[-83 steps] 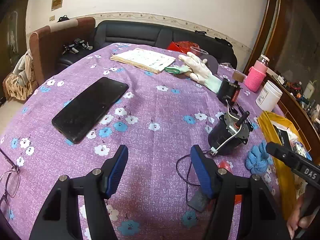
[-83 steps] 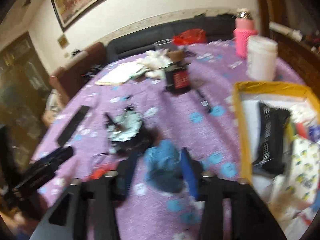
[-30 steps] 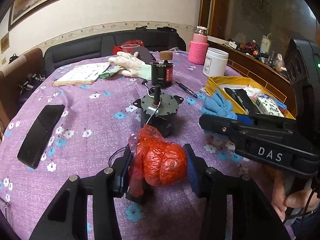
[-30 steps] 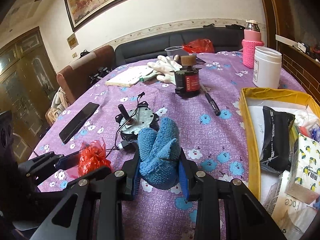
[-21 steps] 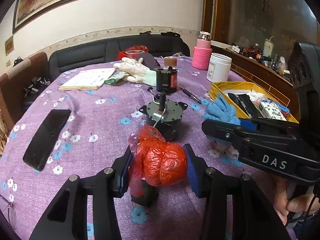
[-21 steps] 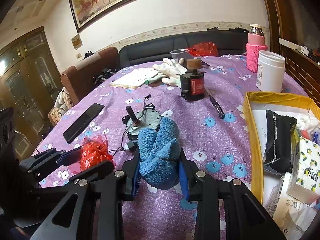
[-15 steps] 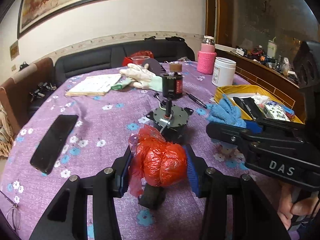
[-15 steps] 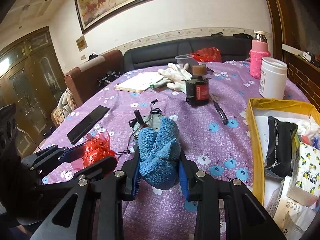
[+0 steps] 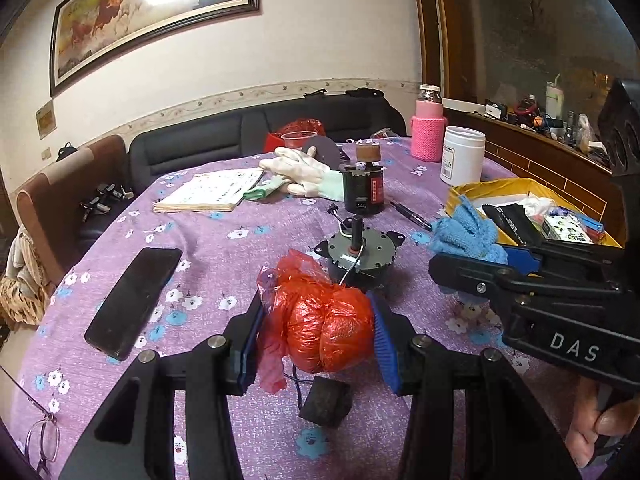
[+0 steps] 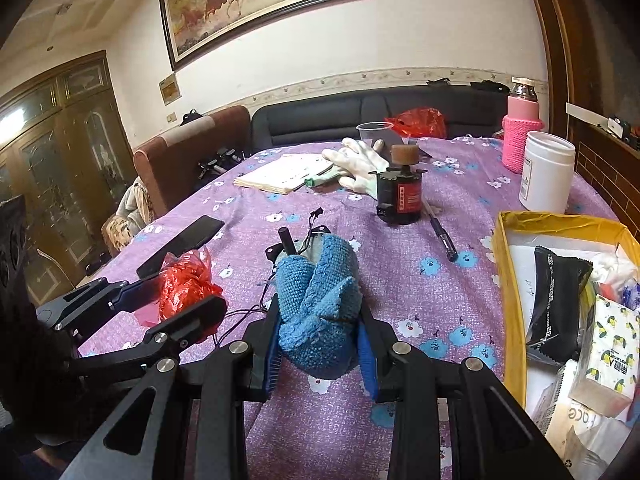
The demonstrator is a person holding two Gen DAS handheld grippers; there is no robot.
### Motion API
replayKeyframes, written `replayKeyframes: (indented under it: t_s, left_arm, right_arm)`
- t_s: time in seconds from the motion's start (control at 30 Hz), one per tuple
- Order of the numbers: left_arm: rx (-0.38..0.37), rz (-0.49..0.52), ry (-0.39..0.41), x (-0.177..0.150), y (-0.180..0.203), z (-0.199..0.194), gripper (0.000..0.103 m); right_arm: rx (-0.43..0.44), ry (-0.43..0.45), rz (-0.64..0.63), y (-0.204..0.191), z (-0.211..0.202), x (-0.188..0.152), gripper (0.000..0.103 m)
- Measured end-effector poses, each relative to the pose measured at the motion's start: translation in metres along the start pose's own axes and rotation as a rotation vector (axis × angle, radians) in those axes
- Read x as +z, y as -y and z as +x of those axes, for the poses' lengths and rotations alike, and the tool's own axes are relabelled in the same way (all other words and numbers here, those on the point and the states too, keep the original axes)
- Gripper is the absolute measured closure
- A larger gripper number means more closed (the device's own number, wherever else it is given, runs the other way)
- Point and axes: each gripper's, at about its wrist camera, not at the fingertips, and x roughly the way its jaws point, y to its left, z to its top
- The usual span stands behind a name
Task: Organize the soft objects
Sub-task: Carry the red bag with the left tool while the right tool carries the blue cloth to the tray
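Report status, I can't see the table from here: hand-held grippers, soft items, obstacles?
Left hand-held gripper shut on red plastic bag. Right hand-held gripper shut on blue cloth. Small motor just ahead.

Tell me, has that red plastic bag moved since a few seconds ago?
Yes. The red plastic bag went from lying beside the grey motor to clamped, lifted, in the left gripper.

Both views are warmly lit from above; glare is thrown on the framed painting (image 9: 152, 12), and the edges are bent and darkened.

Two wrist fisheyes, close and low over the purple tablecloth (image 9: 224, 248), sofa-facing; shared: grey motor (image 9: 360, 252) midway.
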Motion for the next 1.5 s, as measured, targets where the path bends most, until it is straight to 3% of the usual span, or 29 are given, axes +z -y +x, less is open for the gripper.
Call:
replayKeyframes:
  t_s: [0.53,1.5]
  left_arm:
    - [0.069,0.05,0.069,-0.001,0.008,-0.011,0.056]
    - [0.025,0.155,0.09,-0.004,0.054,-0.033,0.056]
  right_arm:
    - [-0.019,0.048,0.057,0.007,-0.021,0.002,0.068]
    - [-0.064,0.149,0.213,0.057,-0.083,-0.008,0.068]
